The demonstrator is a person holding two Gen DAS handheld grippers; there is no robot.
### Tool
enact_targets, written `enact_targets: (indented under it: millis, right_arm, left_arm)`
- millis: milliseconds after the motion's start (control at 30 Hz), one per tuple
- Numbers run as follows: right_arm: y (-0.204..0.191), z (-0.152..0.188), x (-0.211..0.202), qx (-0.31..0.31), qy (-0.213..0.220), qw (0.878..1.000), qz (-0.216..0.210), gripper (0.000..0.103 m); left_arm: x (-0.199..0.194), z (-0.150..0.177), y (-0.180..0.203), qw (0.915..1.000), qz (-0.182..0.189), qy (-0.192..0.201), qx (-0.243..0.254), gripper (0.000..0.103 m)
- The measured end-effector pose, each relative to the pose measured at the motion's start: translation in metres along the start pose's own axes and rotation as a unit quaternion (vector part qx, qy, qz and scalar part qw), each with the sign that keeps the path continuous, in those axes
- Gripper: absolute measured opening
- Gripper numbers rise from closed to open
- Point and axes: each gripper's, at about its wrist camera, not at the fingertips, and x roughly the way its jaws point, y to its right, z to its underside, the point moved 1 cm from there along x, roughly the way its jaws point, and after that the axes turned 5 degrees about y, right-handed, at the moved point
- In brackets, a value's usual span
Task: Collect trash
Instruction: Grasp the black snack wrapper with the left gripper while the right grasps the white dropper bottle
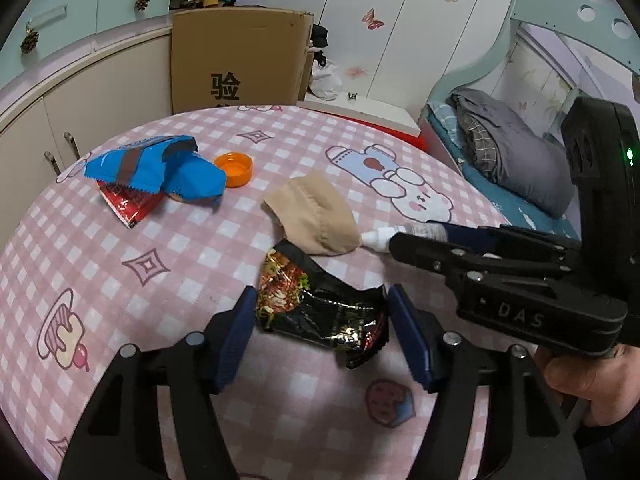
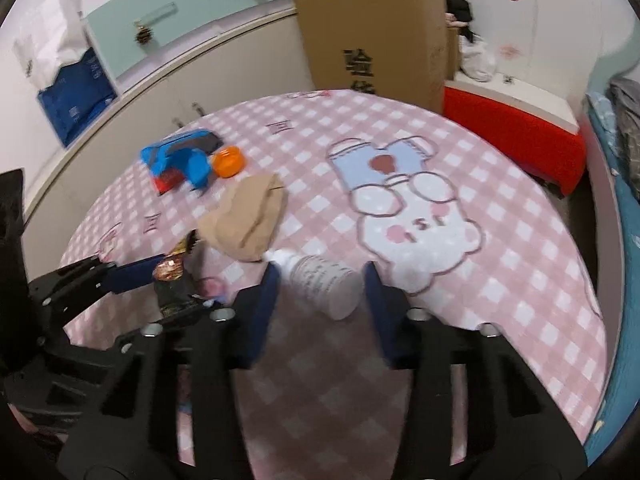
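Behind the pink checked counter (image 1: 168,240): tall cardboard box (image 1: 240,60), cream cabinets (image 1: 100,92) left of it, white butterfly-stickered wardrobe (image 1: 400,20) right of it. Farther right, blue-framed bed (image 1: 520,160) bearing grey bedding.

A crumpled black foil wrapper (image 1: 320,304) lies flat between the spread fingers of the left gripper (image 1: 322,320). A small white bottle (image 2: 320,280) lies on its side between the open fingers of the right gripper (image 2: 318,292), nozzle pointing away. Farther ahead lie a blue wrapper (image 1: 160,168), a red wrapper (image 1: 128,202) beneath it, and an orange cap (image 1: 234,168) just beside them.
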Motion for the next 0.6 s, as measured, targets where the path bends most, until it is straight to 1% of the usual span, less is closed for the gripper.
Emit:
enact_targets:
  millis: [67, 200, 433, 600]
  right_arm:
    - [-0.006, 0.003, -0.002, -0.015, 0.002, 1.000, 0.005, 0.040]
    - [-0.007, 0.011, -0.014, -0.005, 0.008, 1.000, -0.003, 0.040]
    - [0.010, 0.026, -0.056, 0.037, 0.033, 0.999, -0.012, 0.040]
    - [0.022, 0.035, -0.086, 0.061, 0.054, 0.997, -0.013, 0.040]
  left_arm:
    - [-0.002, 0.001, -0.002, 1.0000, 0.002, 0.001, -0.004, 0.064]
    - [-0.007, 0.005, -0.008, 0.9998, 0.012, 0.004, -0.016, 0.064]
    - [-0.025, 0.021, -0.014, 0.9993, 0.017, 0.009, -0.031, 0.064]
    - [-0.041, 0.028, -0.005, 0.9989, 0.027, 0.021, -0.031, 0.064]
